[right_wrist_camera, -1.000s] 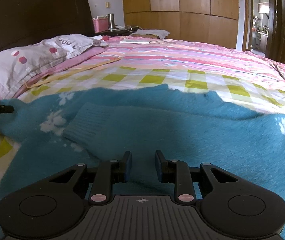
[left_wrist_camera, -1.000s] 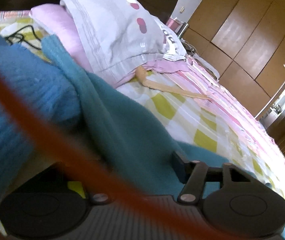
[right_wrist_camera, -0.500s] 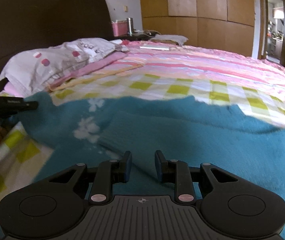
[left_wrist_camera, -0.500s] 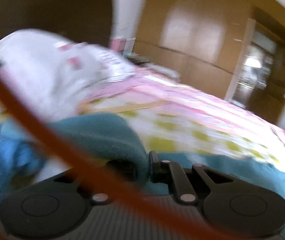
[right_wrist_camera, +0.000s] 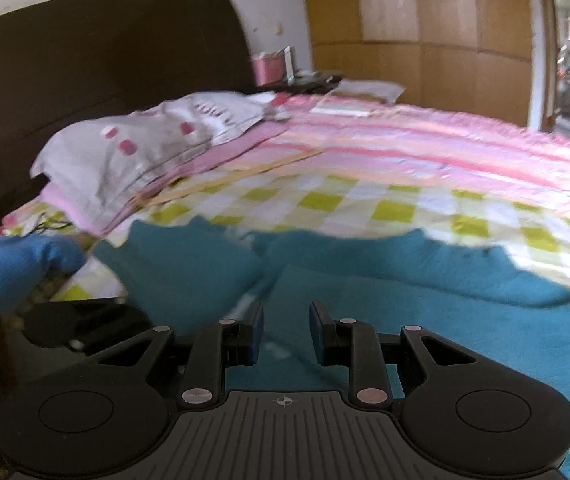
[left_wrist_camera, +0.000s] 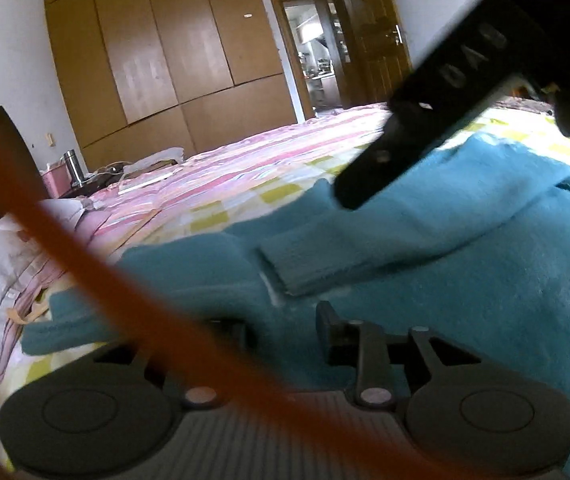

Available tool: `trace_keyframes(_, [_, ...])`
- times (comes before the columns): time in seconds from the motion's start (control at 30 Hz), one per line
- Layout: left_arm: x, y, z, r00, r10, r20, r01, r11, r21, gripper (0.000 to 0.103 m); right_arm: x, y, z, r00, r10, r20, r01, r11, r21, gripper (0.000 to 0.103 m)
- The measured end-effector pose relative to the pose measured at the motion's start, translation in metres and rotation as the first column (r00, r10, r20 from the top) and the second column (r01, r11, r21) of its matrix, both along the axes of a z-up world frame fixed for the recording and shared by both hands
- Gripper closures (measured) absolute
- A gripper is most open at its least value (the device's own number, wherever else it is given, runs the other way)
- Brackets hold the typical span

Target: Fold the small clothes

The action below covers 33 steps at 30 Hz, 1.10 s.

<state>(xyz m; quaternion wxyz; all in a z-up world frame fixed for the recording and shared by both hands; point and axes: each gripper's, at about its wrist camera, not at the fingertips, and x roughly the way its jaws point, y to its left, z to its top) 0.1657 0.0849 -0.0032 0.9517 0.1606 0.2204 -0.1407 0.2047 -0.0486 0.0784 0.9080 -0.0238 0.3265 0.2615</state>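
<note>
Two grippers over teal sweater (right_wrist_camera: pixel 425 320) — left gripper (left_wrist_camera: pixel 281 330) opening on cloth, right gripper (right_wrist_camera: pixel 286 332) parted, empty.

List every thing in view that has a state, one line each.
Teal knit sweater: spread on the bed, one sleeve folded across the body.
Left gripper: jaws opening, sweater fabric between them.
Right gripper: open, above the sweater.
Brown wooden door: open.
Tan wooden wardrobe: doors closed.
</note>
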Motion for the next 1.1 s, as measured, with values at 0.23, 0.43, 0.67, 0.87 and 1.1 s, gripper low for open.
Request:
trace_keyframes(0.23, [-0.005,0.001,0.0,0.999,-0.039,0.014,0.039,0.999,0.029,0.066,0.016,0.045,0.007,0.986,0.164,-0.024,-0.165,0.986,-0.027,0.074])
trace_keyframes(0.43, [-0.001,0.007,-0.003,0.998,-0.063,0.003,0.063,0.998,0.005,0.066,0.026,0.099,0.011,0.938,0.343,-0.049,-0.346,0.931,-0.116,0.066])
trace_keyframes(0.67, [-0.001,0.011,-0.001,0.997,-0.077,-0.003,0.077,0.997,-0.013,0.067,0.042,0.148,-0.002,0.898,0.419,-0.132,-0.438,0.879,-0.187,0.065])
trace_keyframes(0.87, [0.001,0.018,0.001,0.997,-0.08,-0.011,0.08,0.996,-0.032,0.067,0.043,0.171,-0.014,0.888,0.44,-0.133,-0.459,0.844,-0.278,0.065])
trace_keyframes(1.1, [-0.002,0.025,0.004,0.997,-0.082,-0.008,0.081,0.995,-0.066,0.064,0.052,0.144,-0.005,0.942,0.323,-0.089,-0.335,0.913,-0.233,0.092])
